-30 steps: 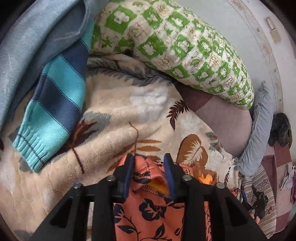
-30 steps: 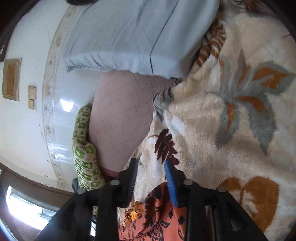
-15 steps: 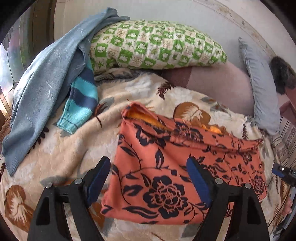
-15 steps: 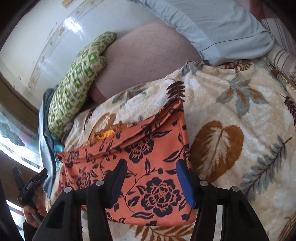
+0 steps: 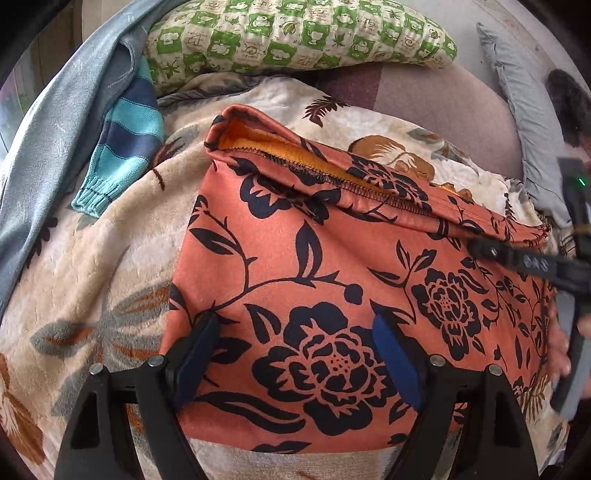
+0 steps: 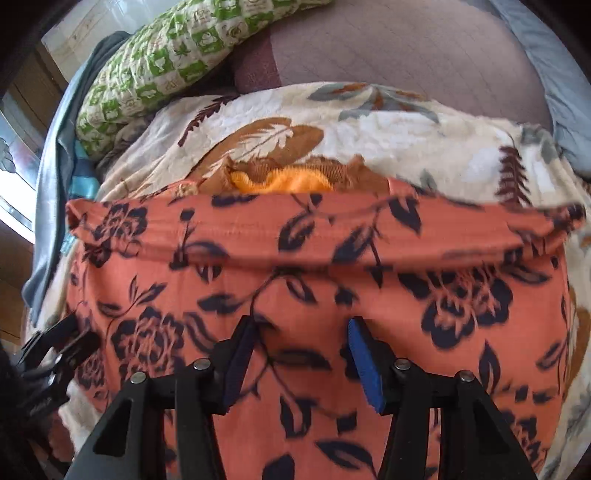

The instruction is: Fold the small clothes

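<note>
An orange garment with a dark flower print (image 5: 332, 258) lies folded on a cream leaf-patterned blanket (image 5: 110, 258). Its far edge is turned over and shows orange lining. My left gripper (image 5: 295, 325) hovers open over the garment's near left part, pads apart with nothing pinched. In the right wrist view the same garment (image 6: 295, 258) fills the lower half. My right gripper (image 6: 301, 325) stands open above its middle, its jaws closing a little, with the cloth under them but not gripped. The right gripper (image 5: 517, 258) shows at the left wrist view's right edge. The left gripper (image 6: 55, 343) shows at the far left.
A green checked pillow (image 5: 295, 33) lies at the back. A striped teal and blue sweater (image 5: 122, 147) and a grey-blue garment (image 5: 55, 110) lie at the left. A grey pillow (image 5: 517, 110) sits at the right. A person's hand (image 5: 557, 350) holds the right gripper.
Both grippers let go of the orange garment's edge and drew back toward its near side. The garment now lies spread on the blanket. The left jaws went from shut to wide.
</note>
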Tool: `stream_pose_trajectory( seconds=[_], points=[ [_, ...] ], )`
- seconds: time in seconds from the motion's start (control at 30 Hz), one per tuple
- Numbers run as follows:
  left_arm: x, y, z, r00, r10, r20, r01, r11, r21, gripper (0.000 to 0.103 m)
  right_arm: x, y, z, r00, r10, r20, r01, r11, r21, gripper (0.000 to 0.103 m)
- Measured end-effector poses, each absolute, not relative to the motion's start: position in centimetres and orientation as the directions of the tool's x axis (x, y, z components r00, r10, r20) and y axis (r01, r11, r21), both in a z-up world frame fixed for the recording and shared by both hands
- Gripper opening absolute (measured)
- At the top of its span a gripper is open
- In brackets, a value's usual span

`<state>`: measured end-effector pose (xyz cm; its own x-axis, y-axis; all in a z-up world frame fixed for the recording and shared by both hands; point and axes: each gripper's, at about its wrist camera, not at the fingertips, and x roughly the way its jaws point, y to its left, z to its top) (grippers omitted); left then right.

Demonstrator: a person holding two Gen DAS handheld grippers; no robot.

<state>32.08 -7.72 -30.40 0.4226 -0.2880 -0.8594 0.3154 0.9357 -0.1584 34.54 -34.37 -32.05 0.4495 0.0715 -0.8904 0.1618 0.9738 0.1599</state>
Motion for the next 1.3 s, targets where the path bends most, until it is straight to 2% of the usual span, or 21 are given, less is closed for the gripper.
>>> stream_pose_trajectory(
  seconds=[0.13,0.27,0.33,0.43,0.57,0.6,0.63,0.7,0.73,0.9,1.03,1.13,1.3],
  points=[
    [32.6,-7.4,-30.2,0.404,-0.318,-0.858,0.307,0.930,-0.200,0.087,41.5,-36.8,-32.5,0.452,0.040,-0.891,0.269,0.947,0.179,0.055],
    [33.0,-6.1,-29.2,0.421,-0.341,-0.841,0.271,0.932,-0.242,0.087,42.3,-38.6,-29.3,0.556,0.054,-0.830,0.335,0.899,0.283,0.055],
    [33.1,-5.3,-28.5,0.458,-0.303,-0.836,0.243,0.947,-0.210,0.087,41.0,-38.1,-27.7,0.584,0.089,-0.807,0.305,0.897,0.319,0.055],
    [32.9,-4.0,-28.0,0.493,-0.236,-0.837,0.194,0.968,-0.158,0.087,38.3,-36.3,-26.2,0.576,0.092,-0.813,0.242,0.930,0.276,0.055],
    [32.8,-3.2,-28.9,0.486,-0.142,-0.862,0.166,0.984,-0.068,0.087,36.2,-34.2,-25.6,0.548,0.162,-0.820,0.180,0.935,0.306,0.054],
    [32.7,-3.2,-29.3,0.487,-0.127,-0.864,0.164,0.985,-0.052,0.087,36.5,-33.2,-25.6,0.545,0.172,-0.821,0.160,0.939,0.304,0.047],
    [32.7,-3.2,-29.8,0.473,-0.121,-0.873,0.174,0.984,-0.042,0.087,37.2,-31.9,-25.9,0.536,0.186,-0.824,0.138,0.943,0.303,0.034],
    [32.6,-3.2,-30.9,0.433,-0.127,-0.892,0.188,0.981,-0.048,0.087,39.1,-29.2,-26.8,0.504,0.213,-0.837,0.107,0.946,0.306,0.029],
    [32.6,-3.0,-31.0,0.436,-0.136,-0.890,0.184,0.981,-0.059,0.087,40.3,-27.9,-27.6,0.483,0.214,-0.849,0.100,0.950,0.296,0.023],
    [33.4,-2.9,-30.9,0.443,-0.130,-0.887,0.208,0.977,-0.040,0.087,46.9,-25.8,-32.7,0.417,0.167,-0.894,0.180,0.948,0.261,0.021],
    [34.1,-2.5,-30.7,0.418,-0.145,-0.897,0.212,0.976,-0.059,0.087,49.3,-27.7,-32.4,0.450,0.163,-0.878,0.270,0.912,0.308,0.021],
    [34.4,-2.0,-30.2,0.429,-0.128,-0.894,0.208,0.977,-0.041,0.087,46.8,-29.7,-30.2,0.522,0.231,-0.821,0.253,0.877,0.408,0.021],
    [33.4,-0.3,-29.2,0.451,-0.130,-0.883,0.169,0.984,-0.059,0.087,37.7,-31.5,-26.6,0.520,0.237,-0.821,0.169,0.913,0.370,0.024]
  ],
)
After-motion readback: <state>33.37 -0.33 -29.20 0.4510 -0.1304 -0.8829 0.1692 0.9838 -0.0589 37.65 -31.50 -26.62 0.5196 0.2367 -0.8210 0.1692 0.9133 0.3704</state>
